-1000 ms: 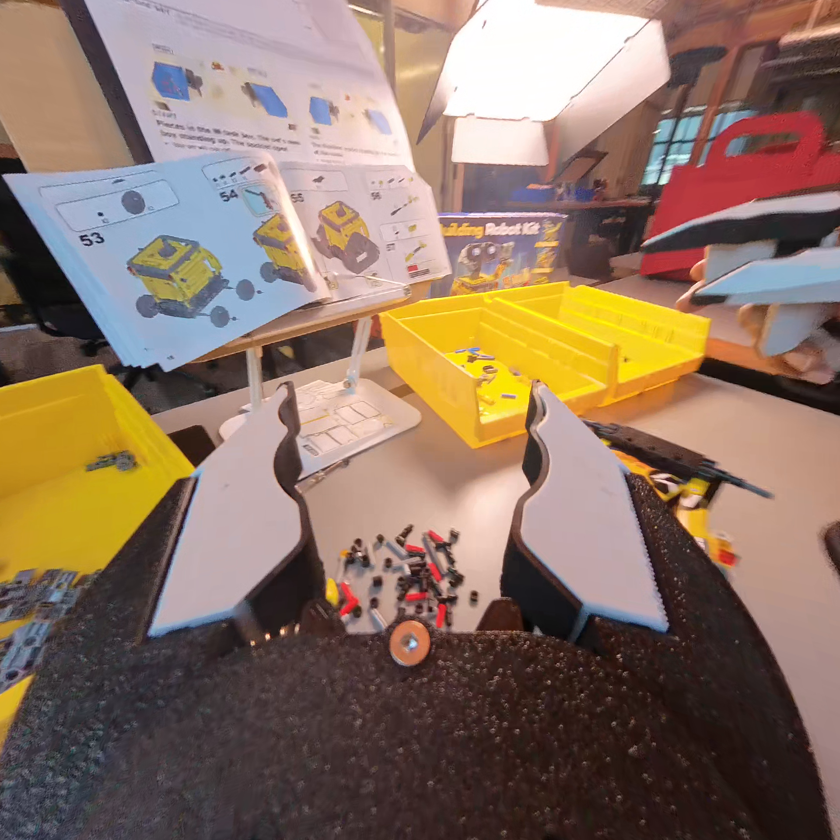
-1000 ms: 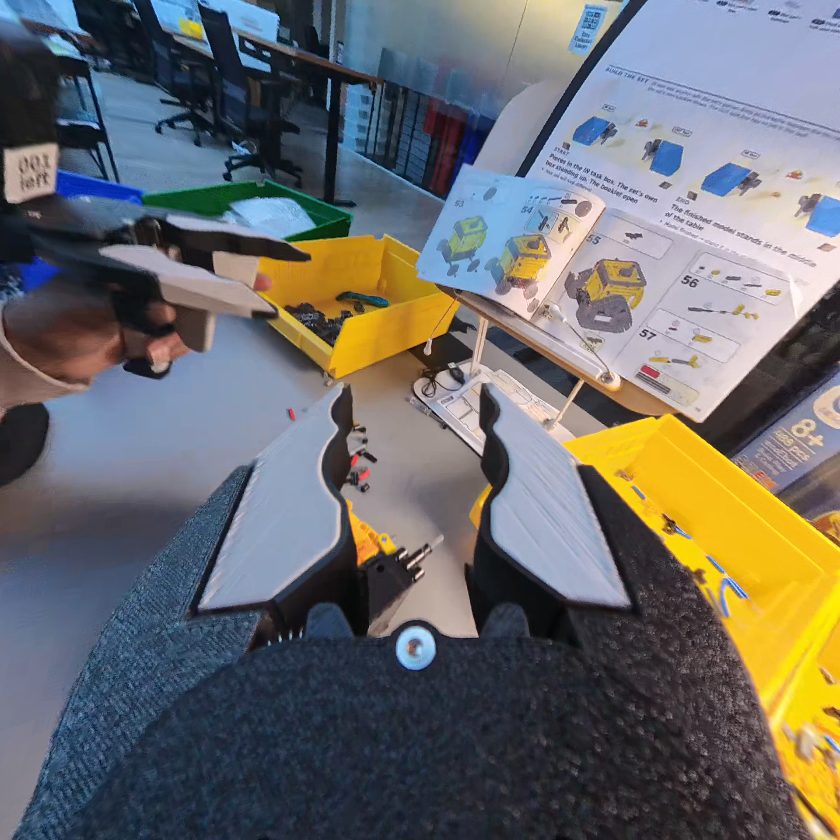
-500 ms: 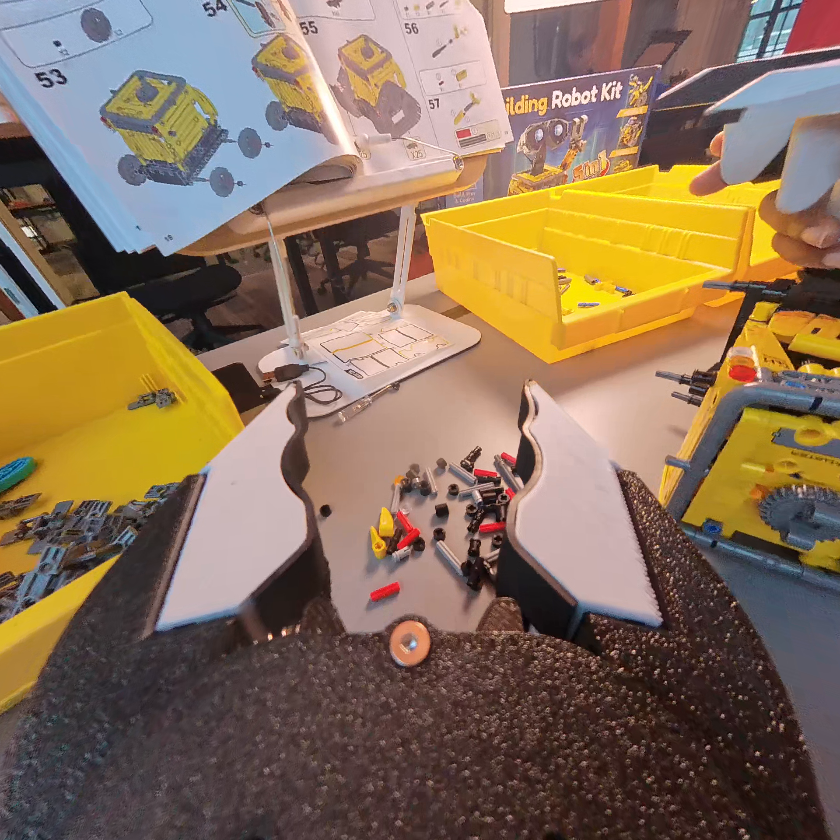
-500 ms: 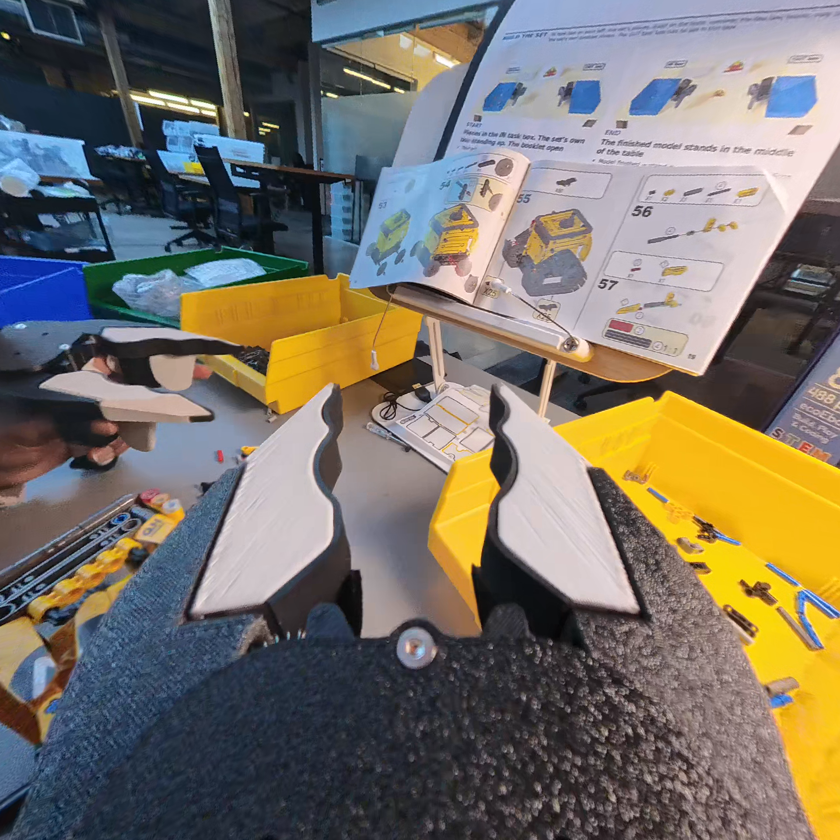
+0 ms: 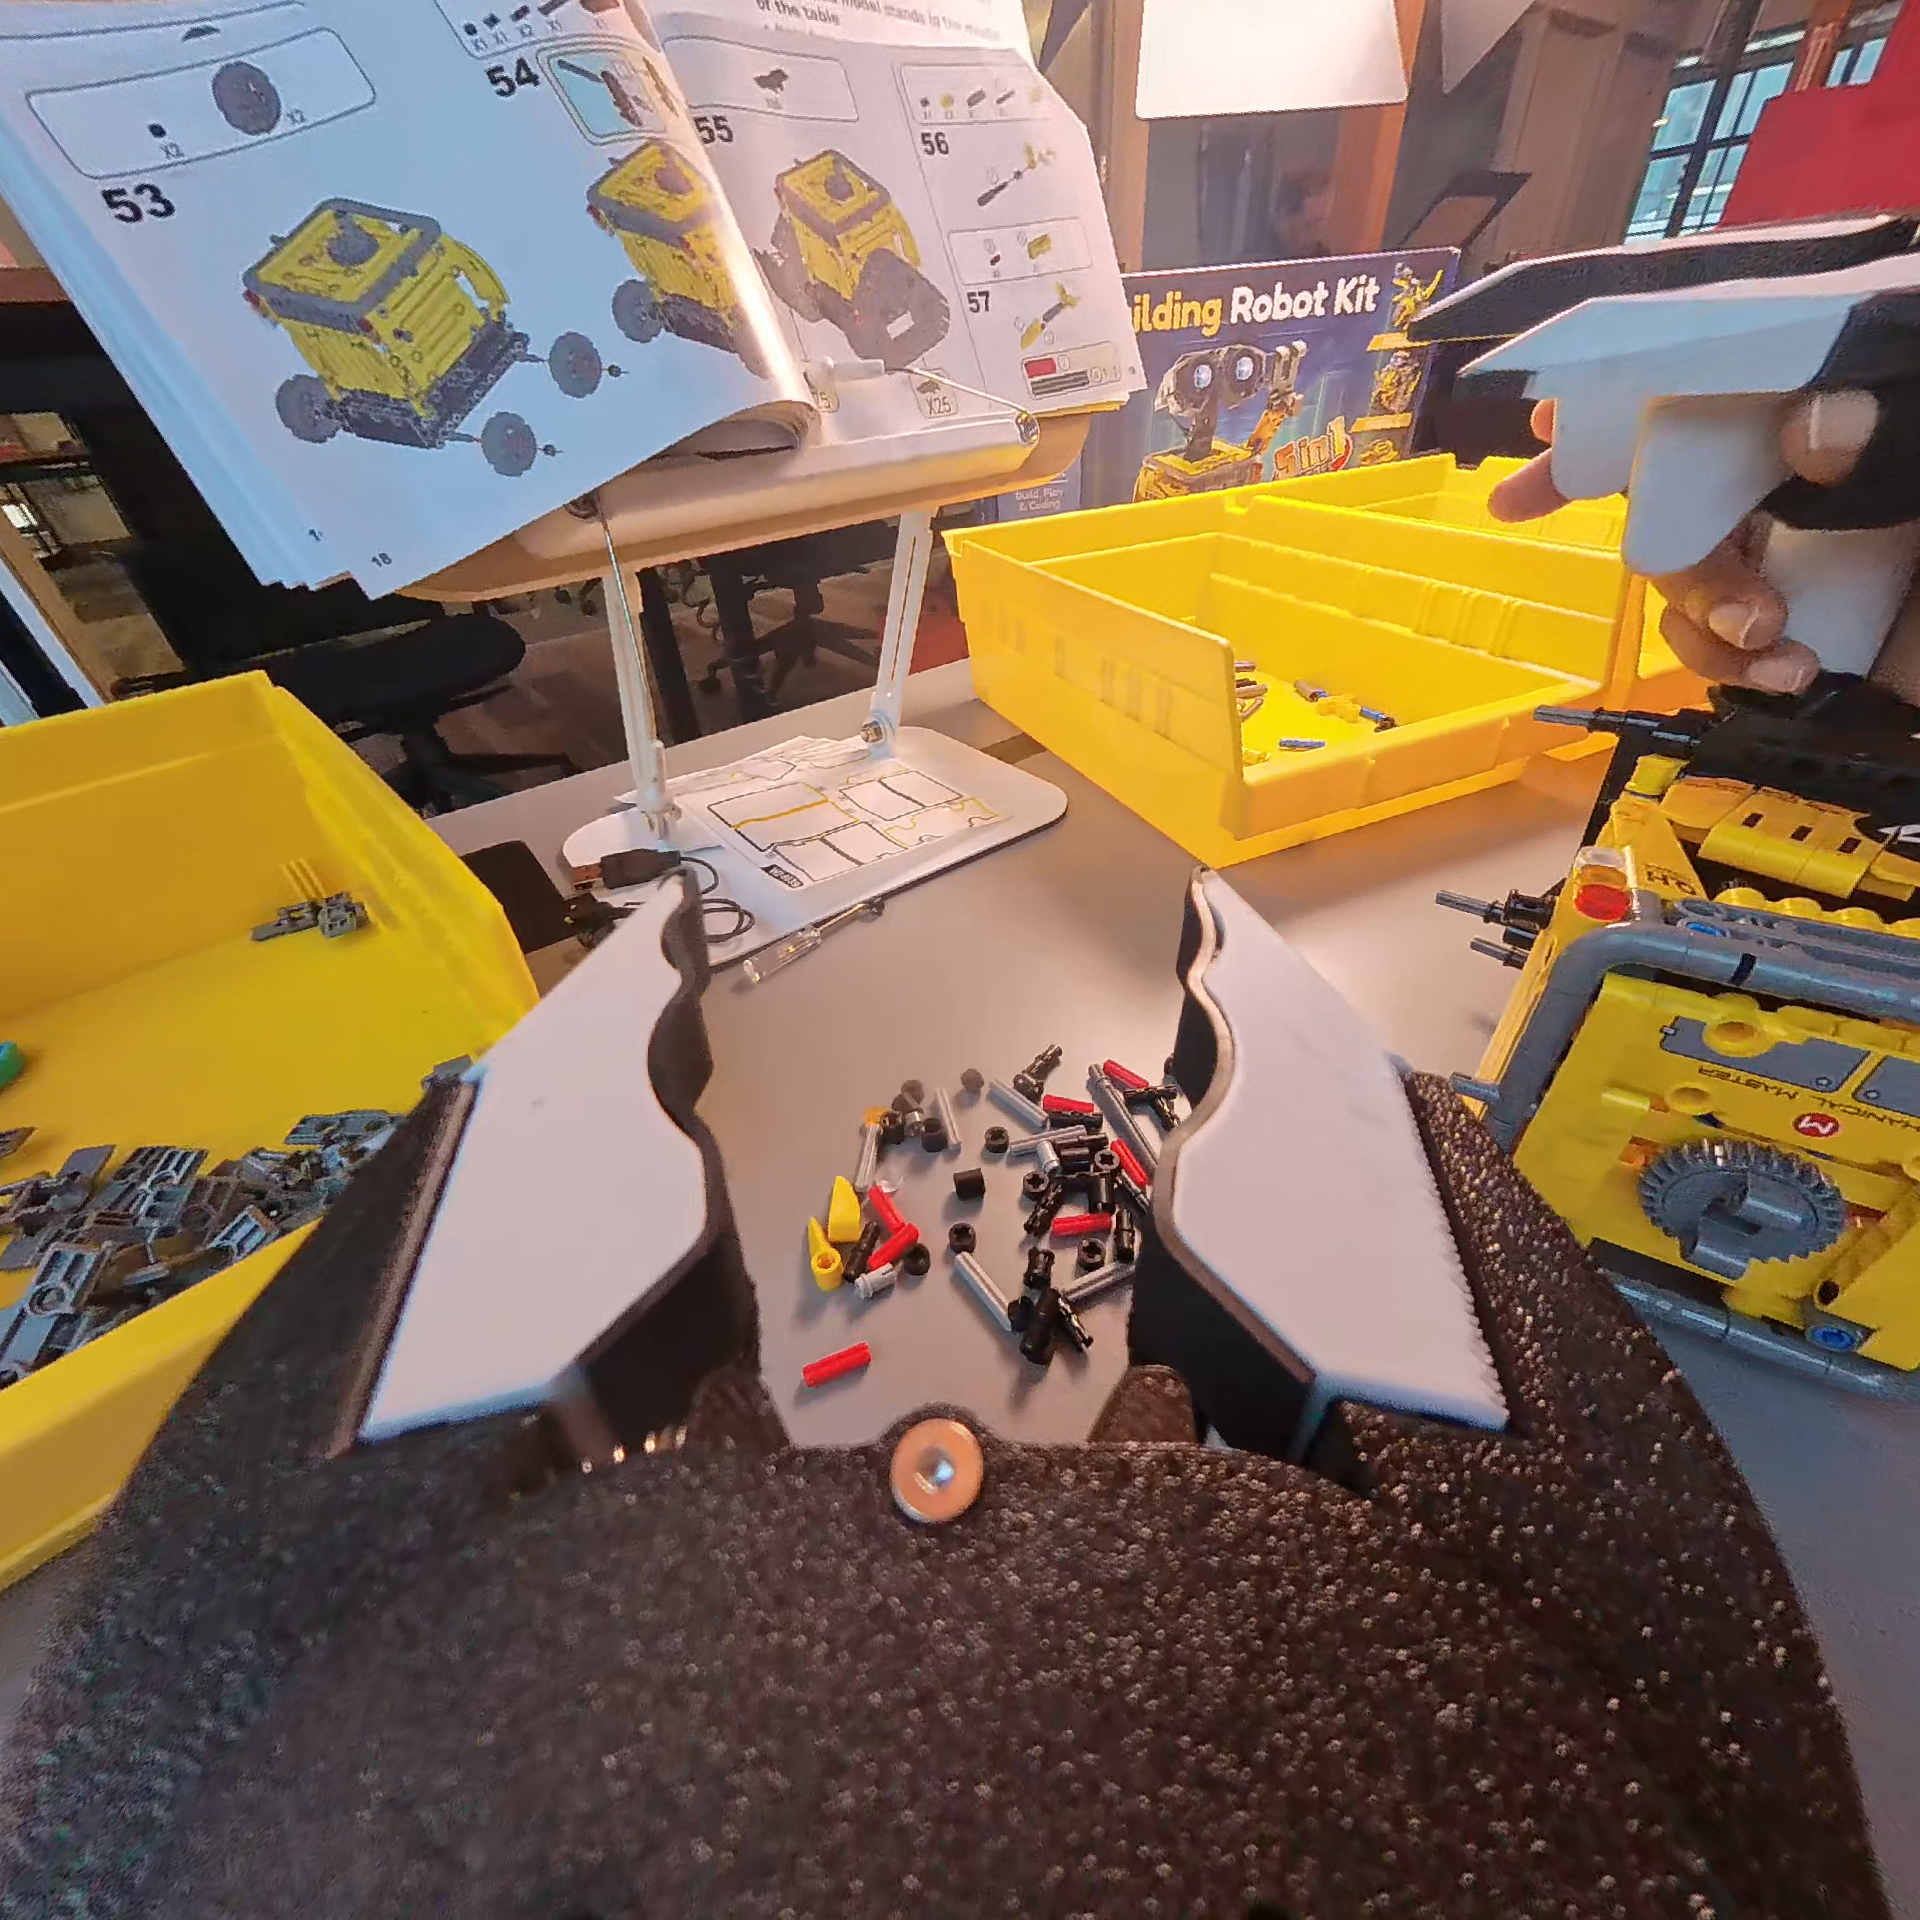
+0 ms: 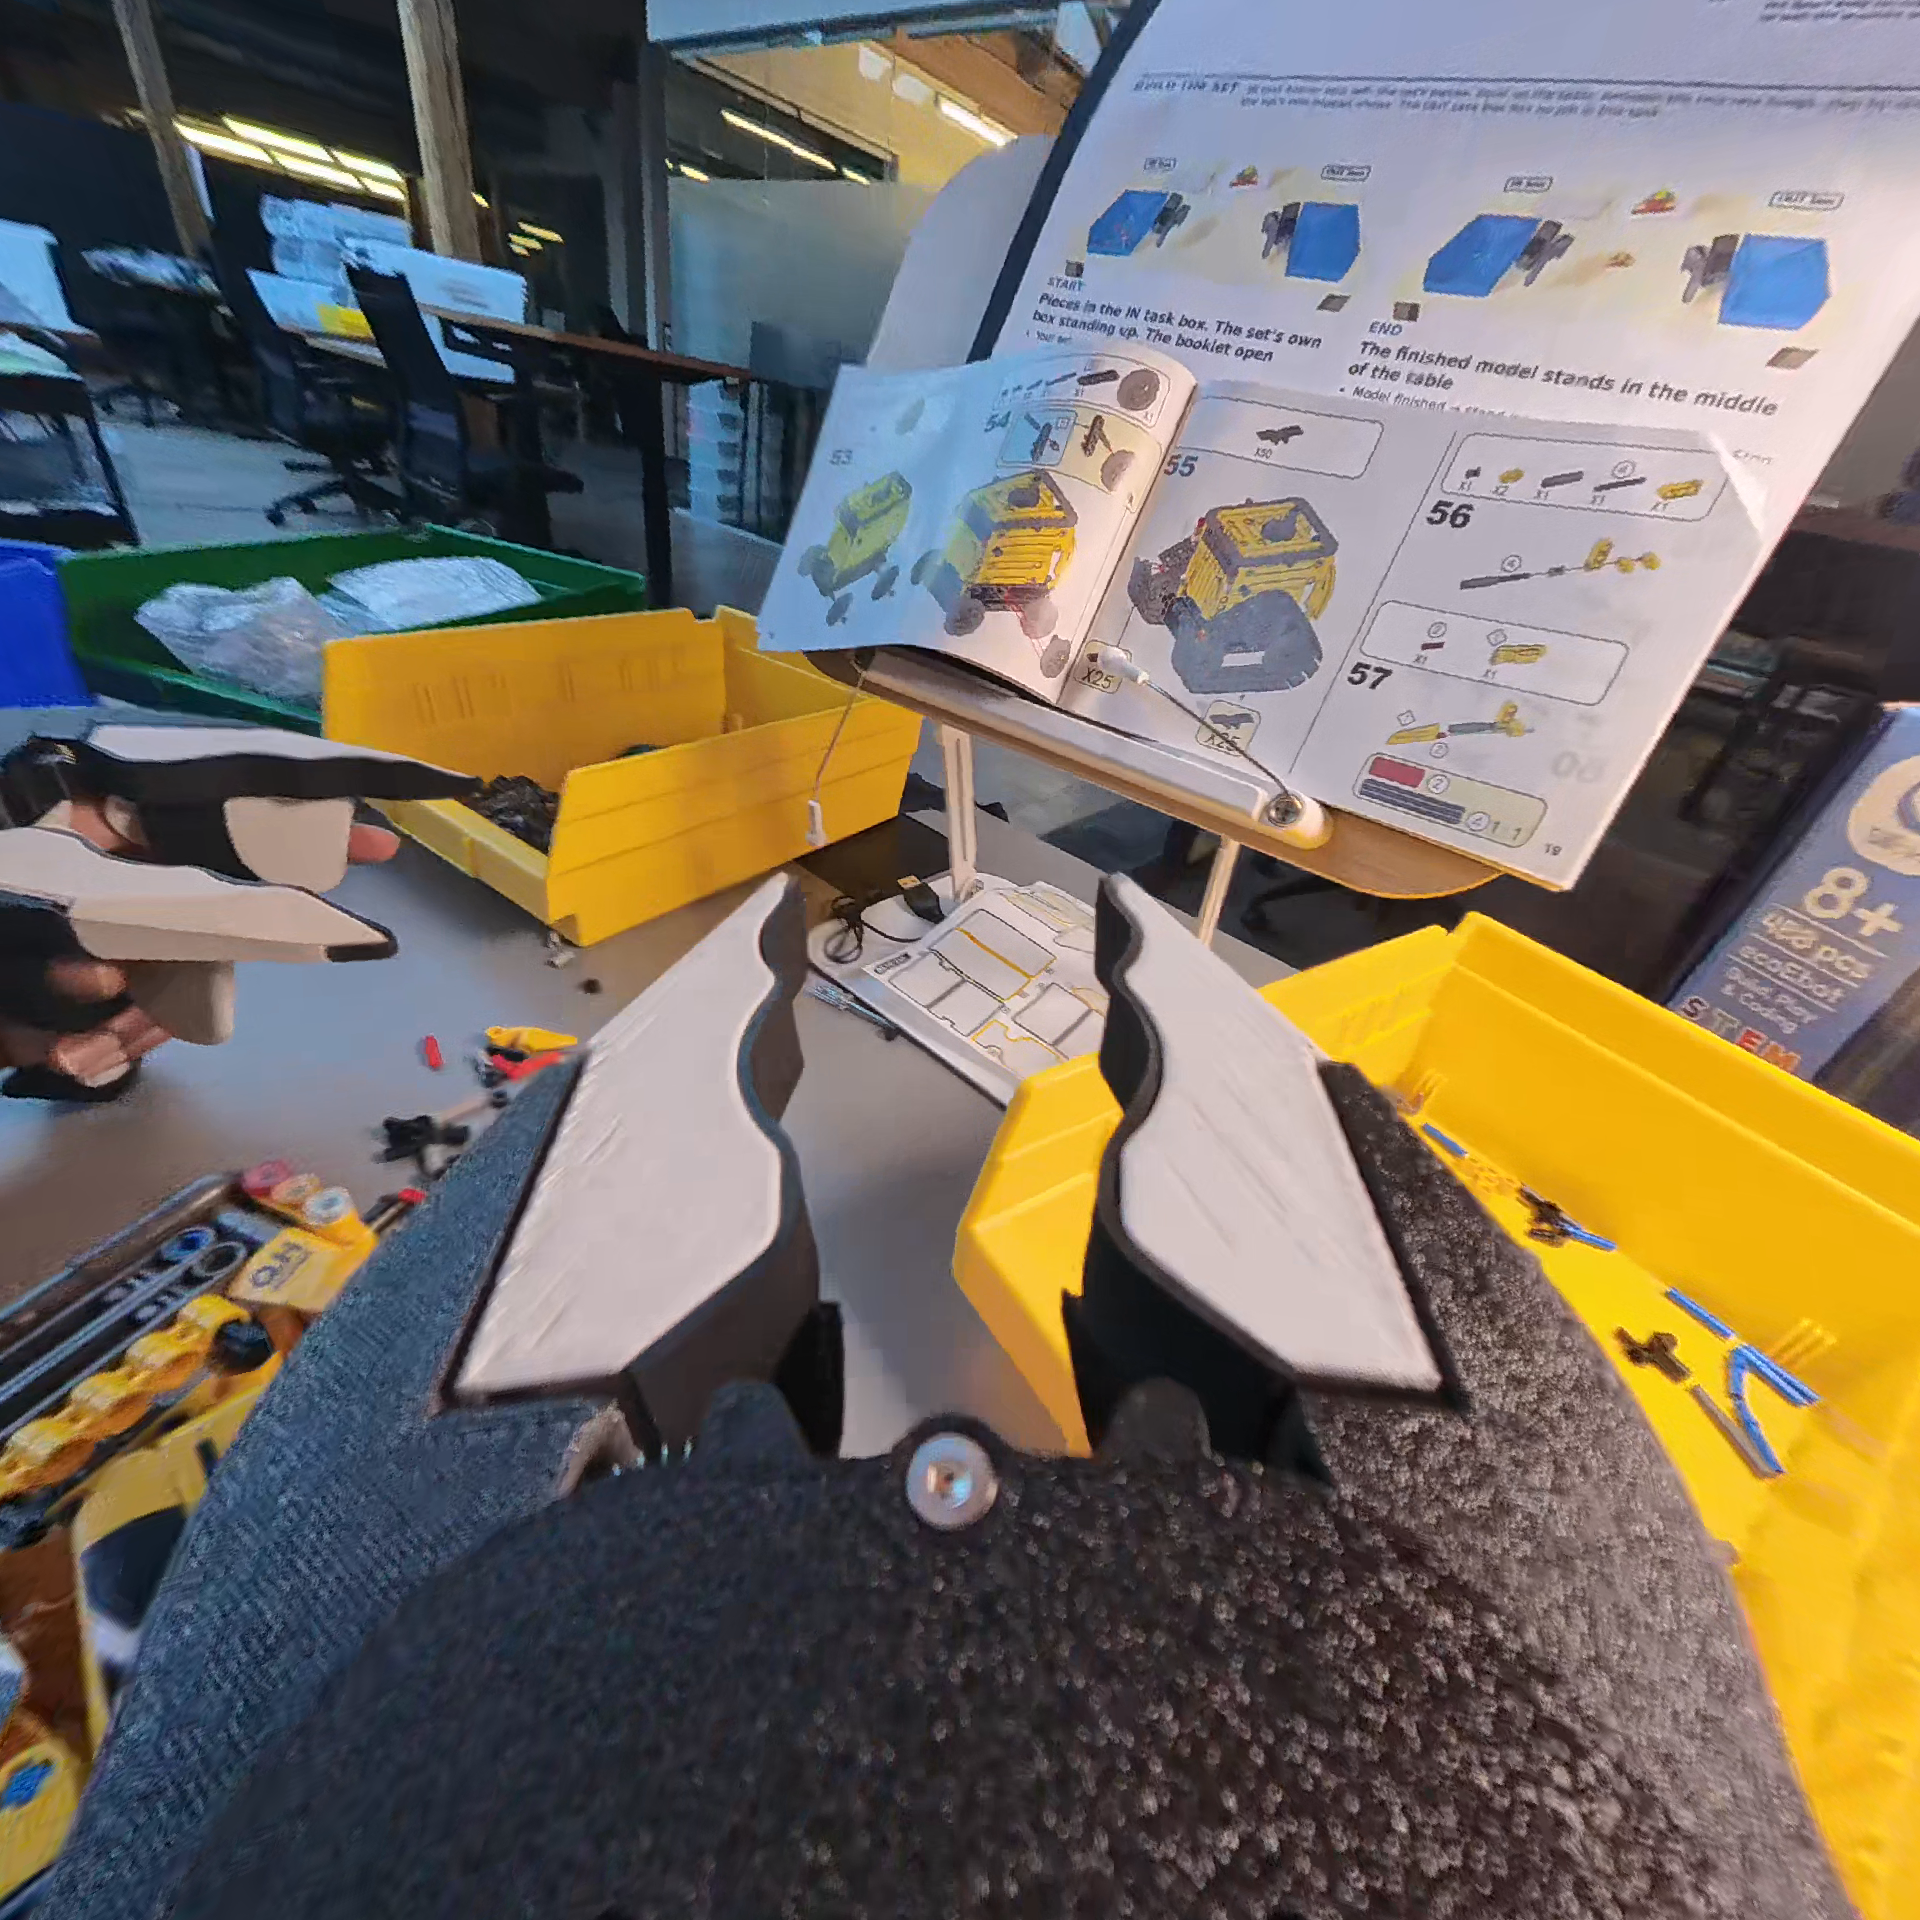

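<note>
Between the fingers of your left hand-held gripper (image 5: pixel 940 935) lies a loose scatter of small building pins and axles (image 5: pixel 1023 1195), black, grey, red and a couple of yellow, flat on the grey worktop (image 5: pixel 935 997). The gripper hangs above them, spread wide and holding nothing. These bits look light, hard and smooth, so they will likely skid or roll if nudged; take one across its short width, at mid-length, and pick an outlier such as the lone red pin (image 5: pixel 836 1364) at 6 o'clock of the pile.

At 3 o'clock of the pile stands the yellow brick-built model (image 5: pixel 1704 1122) with a grey gear on its side. It seems rigid but could shed parts under a pinch; the grey frame bar is probably the firmer hold.

Your right hand-held gripper (image 6: pixel 951 904) is parted too, empty, hovering over the near corner of a yellow bin (image 6: pixel 1049 1174) with a few blue and black pieces inside.

At 12 o'clock of the pile a white stand (image 5: pixel 904 800) carries an open instruction booklet (image 5: pixel 582 260). At 9 o'clock another yellow bin (image 5: pixel 208 831) holds grey parts, though their exact shape is hard to make out.
</note>
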`<state>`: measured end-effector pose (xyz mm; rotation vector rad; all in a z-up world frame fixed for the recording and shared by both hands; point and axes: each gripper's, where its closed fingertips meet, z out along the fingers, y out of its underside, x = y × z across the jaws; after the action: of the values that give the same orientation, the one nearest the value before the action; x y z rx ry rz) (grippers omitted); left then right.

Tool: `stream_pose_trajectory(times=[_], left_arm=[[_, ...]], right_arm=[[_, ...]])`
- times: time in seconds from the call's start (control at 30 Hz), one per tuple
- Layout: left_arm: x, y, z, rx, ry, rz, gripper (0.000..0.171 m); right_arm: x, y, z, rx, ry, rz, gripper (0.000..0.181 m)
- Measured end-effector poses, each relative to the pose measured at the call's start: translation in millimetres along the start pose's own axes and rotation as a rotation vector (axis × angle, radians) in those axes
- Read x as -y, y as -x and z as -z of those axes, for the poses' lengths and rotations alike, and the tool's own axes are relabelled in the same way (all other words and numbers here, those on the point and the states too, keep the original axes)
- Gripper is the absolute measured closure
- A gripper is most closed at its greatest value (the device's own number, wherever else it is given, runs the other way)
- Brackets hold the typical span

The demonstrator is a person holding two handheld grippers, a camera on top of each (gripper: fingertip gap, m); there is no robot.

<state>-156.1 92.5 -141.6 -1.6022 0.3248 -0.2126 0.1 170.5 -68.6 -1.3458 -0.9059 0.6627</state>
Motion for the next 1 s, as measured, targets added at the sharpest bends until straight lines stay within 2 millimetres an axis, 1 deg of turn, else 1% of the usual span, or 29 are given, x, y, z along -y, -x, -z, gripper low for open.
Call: stream_pose_trajectory(times=[0.07, 0.1, 0.13, 0.23, 0.3, 0.4, 0.47, 0.53, 0.57, 0.6, 0.67, 0.77, 0.87, 1.0], left_arm=[[0, 0, 0, 0.001, -0.002, 0.02, 0.083], [-1, 1, 0, 0.005, -0.002, 0.032, 0.085], [-2, 2, -1, 0.009, 0.002, 0.042, 0.086], [-4, 4, -4, 0.002, 0.007, 0.074, 0.086], [-2, 7, -6, 0.002, 0.004, 0.082, 0.086], [1, 11, -2, 0.005, -0.006, 0.11, 0.086], [0, 12, 1, 0.006, -0.005, 0.129, 0.087], [-2, 15, 1, 0.013, 0.001, 0.135, 0.087], [-5, 16, 0, 0.015, 0.011, 0.134, 0.087], [-6, 16, -1, 0.017, 0.018, 0.134, 0.087], [-8, 14, -2, 0.008, 0.024, 0.138, 0.087], [-9, 8, -3, -0.005, 0.028, 0.125, 0.089], [-10, 2, -5, -0.017, 0.034, 0.123, 0.09], [-12, 2, -4, -0.01, 0.041, 0.117, 0.091]], right_arm=[[3, -1, -8, -0.027, 0.032, 0.047, 0.14], [8, -1, -13, -0.026, 0.035, 0.063, 0.151], [11, -3, -22, -0.023, 0.046, 0.08, 0.154], [17, -14, -56, -0.015, 0.113, 0.127, 0.154], [16, -24, -83, -0.008, 0.159, 0.194, 0.154], [10, -47, -123, -0.003, 0.229, 0.279, 0.153], [6, -55, -147, 0.027, 0.262, 0.328, 0.15], [-5, -60, -165, 0.061, 0.332, 0.395, 0.149], [-10, -62, -171, 0.062, 0.357, 0.434, 0.149], [-9, -60, -174, 0.079, 0.34, 0.449, 0.153], [-7, -61, -176, 0.064, 0.334, 0.43, 0.159], [-9, -70, -174, 0.009, 0.365, 0.413, 0.162], [-11, -77, -171, -0.004, 0.382, 0.433, 0.169], [-3, -85, -168, -0.027, 0.377, 0.424, 0.179]])
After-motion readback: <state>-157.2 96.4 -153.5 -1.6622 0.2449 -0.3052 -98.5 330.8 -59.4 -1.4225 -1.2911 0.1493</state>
